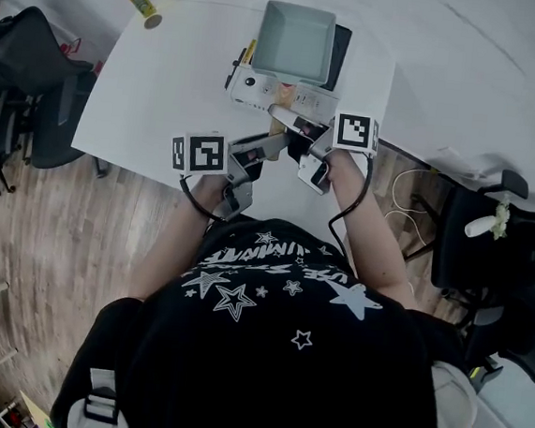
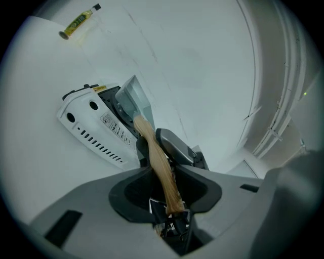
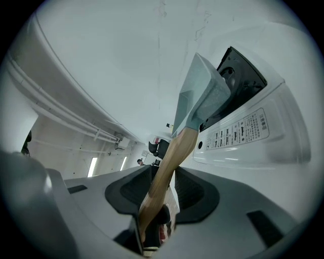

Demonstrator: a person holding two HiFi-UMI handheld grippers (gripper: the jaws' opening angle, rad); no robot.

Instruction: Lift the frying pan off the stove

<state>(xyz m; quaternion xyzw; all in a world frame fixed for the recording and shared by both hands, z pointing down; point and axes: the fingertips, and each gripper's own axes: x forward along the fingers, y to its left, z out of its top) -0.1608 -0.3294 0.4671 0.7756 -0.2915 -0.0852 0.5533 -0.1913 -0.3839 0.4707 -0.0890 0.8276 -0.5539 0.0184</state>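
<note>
A square grey-green frying pan (image 1: 294,40) with a wooden handle (image 2: 159,162) hangs just above the white portable stove (image 1: 261,90) on the white table (image 1: 167,86). My left gripper (image 1: 272,146) is shut on the handle near its end, and in the left gripper view the handle runs up between the jaws (image 2: 169,189). My right gripper (image 1: 298,136) grips the same handle from the other side. The right gripper view shows the handle (image 3: 169,167) between its jaws (image 3: 162,187). There the pan (image 3: 202,96) is tilted clear of the stove's black burner (image 3: 238,71).
A small yellow bottle (image 1: 139,0) lies at the table's far left corner. Black office chairs stand to the left (image 1: 26,82) and right (image 1: 500,240) of the table. A cable (image 1: 406,189) trails off the right edge. Wood floor lies below.
</note>
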